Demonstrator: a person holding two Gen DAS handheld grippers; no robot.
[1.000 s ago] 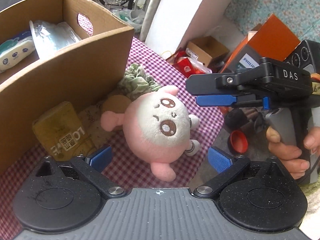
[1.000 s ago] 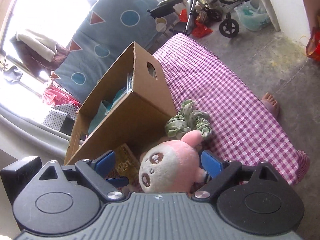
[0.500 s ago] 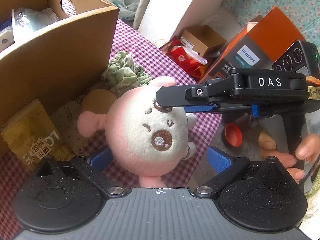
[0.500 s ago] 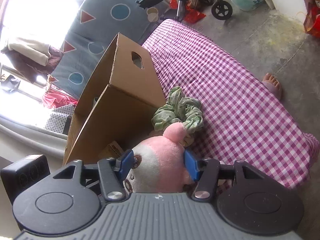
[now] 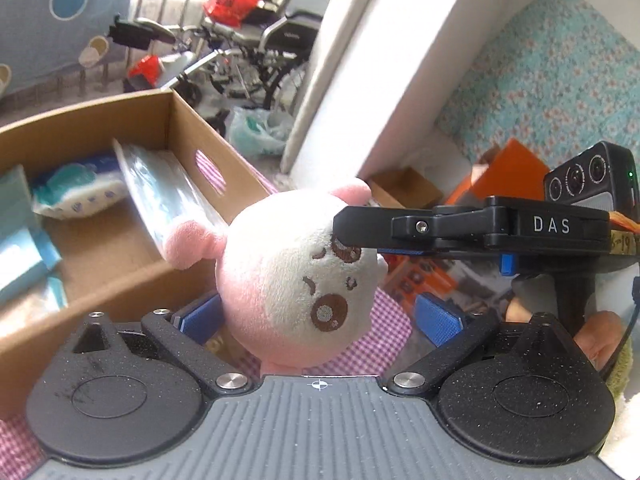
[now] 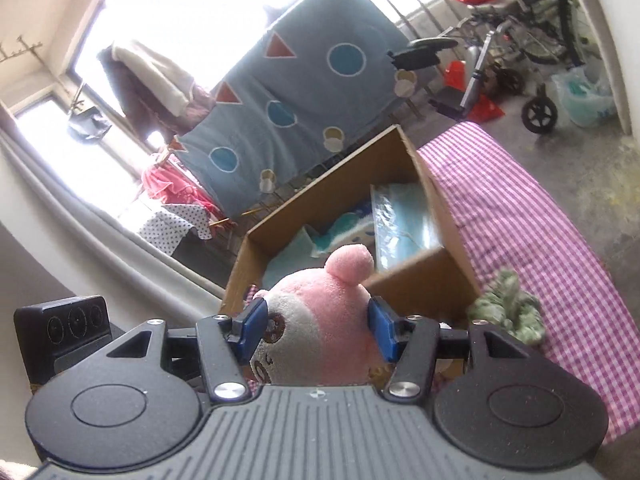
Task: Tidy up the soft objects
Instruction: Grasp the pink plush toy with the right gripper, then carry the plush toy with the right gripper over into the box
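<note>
Right gripper (image 6: 316, 334) with its 2 blue-padded fingers (image 6: 253, 330) clamped on the head of the round pink-and-white plush toy (image 6: 320, 320), held in the air just short of the near wall of the open brown cardboard box (image 6: 420, 280). Left gripper (image 5: 320, 314), fingers apart on either side of the toy without gripping it. Risk: the soft head can compress and slip from the pads, dropping the toy short of the box onto the pink checked desk (image 6: 540, 240). Inside the box, an upright clear-wrapped blue pack (image 6: 404, 220) may block or tip the toy on release. Beside the box, a crumpled green cloth (image 6: 506, 308) lies unsorted.
</note>
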